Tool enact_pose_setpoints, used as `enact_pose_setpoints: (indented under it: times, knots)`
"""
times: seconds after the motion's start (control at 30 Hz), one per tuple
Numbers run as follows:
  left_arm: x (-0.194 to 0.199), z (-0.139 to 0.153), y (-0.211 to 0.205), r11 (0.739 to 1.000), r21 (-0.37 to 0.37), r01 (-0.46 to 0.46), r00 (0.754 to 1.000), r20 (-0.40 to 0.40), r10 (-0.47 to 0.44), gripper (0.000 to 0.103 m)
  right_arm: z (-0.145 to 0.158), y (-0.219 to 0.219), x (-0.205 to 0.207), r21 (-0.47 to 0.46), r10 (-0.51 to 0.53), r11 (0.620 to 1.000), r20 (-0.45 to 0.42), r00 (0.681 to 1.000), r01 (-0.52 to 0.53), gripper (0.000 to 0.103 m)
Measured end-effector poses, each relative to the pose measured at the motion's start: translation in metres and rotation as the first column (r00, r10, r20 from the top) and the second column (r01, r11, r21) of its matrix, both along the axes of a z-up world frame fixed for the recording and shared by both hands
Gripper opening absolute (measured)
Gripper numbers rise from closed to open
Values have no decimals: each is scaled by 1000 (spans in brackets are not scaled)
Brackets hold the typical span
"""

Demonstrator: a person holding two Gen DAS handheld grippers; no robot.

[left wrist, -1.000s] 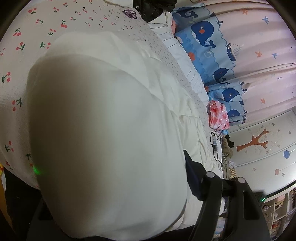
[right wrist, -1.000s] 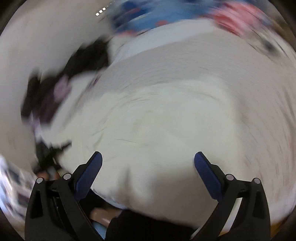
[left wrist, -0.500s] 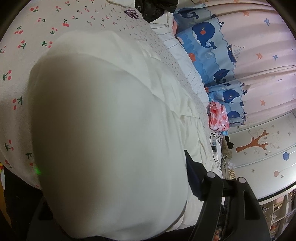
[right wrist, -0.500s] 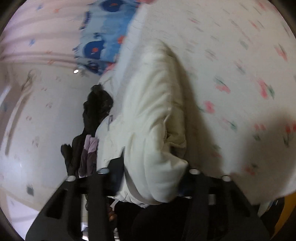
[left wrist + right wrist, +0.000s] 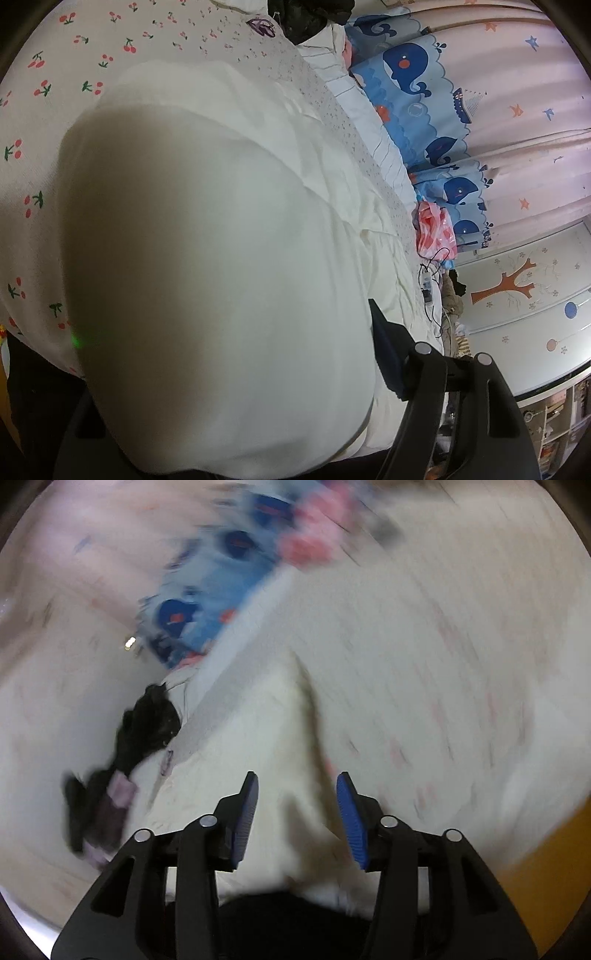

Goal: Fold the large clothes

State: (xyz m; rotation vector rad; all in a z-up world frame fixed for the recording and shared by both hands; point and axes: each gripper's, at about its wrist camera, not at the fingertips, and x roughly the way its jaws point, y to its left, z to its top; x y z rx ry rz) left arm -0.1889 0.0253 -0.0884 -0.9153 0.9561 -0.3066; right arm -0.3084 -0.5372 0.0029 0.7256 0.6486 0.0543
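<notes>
Bulging white garment (image 5: 221,258) fills left gripper (image 5: 229,354), against right pad.

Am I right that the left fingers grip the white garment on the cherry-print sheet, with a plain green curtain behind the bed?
Not quite: the curtain is pink with stars and a blue whale border, as the left wrist view shows. The rest holds: the white garment bulges between the left fingers on the cherry-print sheet.
</notes>
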Motion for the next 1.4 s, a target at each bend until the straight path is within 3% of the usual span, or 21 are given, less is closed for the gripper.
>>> enact_pose_setpoints:
  times: [0.03,0.1,0.2,0.3,0.37,0.43,0.53,0.6,0.67,0.77,0.8,0.83,0.93,1.03,1.1,1.17,1.23,1.3,1.33,1.4]
  knots:
    - [0,-1,1,1000,-3,1,1000,-1,-1,71,26,20,13,-90,63,994,40,997,-59,55]
    - [-1,-1,2,1000,-7,1,1000,0,-1,71,59,71,52,-236,200,954,39,979,-185,63]
    - [-2,-1,2,1000,-8,-3,1000,3,3,71,66,156,122,-390,368,846,-64,928,-362,64]
    - [-2,-2,3,1000,-14,0,1000,1,0,71,37,242,212,-511,426,721,-206,881,-468,65]
    - [-2,-3,5,1000,-23,3,1000,-1,-3,71,0,272,250,-562,375,664,-319,870,-493,65]
    - [-2,-3,5,999,-34,6,1000,4,-6,72,-53,292,281,-545,346,594,-491,799,-592,75]
    - [-3,-5,7,999,-48,6,1000,0,-6,73,-42,295,289,-517,349,622,-490,799,-589,75]
    - [-2,-7,9,997,-74,5,1000,-5,-6,73,-19,287,271,-523,388,624,-437,812,-580,75]
    - [-3,-8,11,996,-90,4,1000,-8,-5,73,-3,290,239,-560,429,585,-400,810,-587,75]
    - [-4,-8,10,996,-88,6,1000,-4,-6,73,-32,291,201,-586,438,468,-496,750,-661,79]
    - [-4,-7,9,997,-76,11,1000,-2,-11,73,-38,296,194,-621,441,439,-482,758,-650,82]
    - [-5,-6,8,998,-61,13,1000,-1,-13,73,-39,294,194,-625,443,442,-471,763,-643,84]
    - [-7,-5,8,999,-50,5,1000,-2,-5,73,-19,286,194,-566,453,513,-461,763,-646,83]
    - [-8,-4,7,999,-47,-1,1000,-1,0,73,-4,290,169,-598,488,483,-422,764,-639,84]
    - [-8,-3,6,999,-33,2,1000,0,-2,74,-28,297,158,-597,481,427,-486,730,-679,84]
    - [-9,-2,5,1000,-11,8,1000,0,-8,74,-34,297,151,-618,490,418,-463,738,-666,86]
    - [-10,-2,6,1000,-11,3,1000,-1,-3,74,-21,292,152,-588,477,467,-461,748,-661,86]
    - [-9,-3,8,1000,-23,-3,1000,-2,3,74,-2,291,142,-605,504,498,-381,775,-621,86]
    - [-10,-3,8,1000,-28,-5,1000,-2,5,74,0,292,140,-612,509,488,-380,772,-623,86]
    - [-9,-2,9,1000,-26,-6,1000,3,6,74,-18,303,143,-613,505,412,-463,729,-674,86]
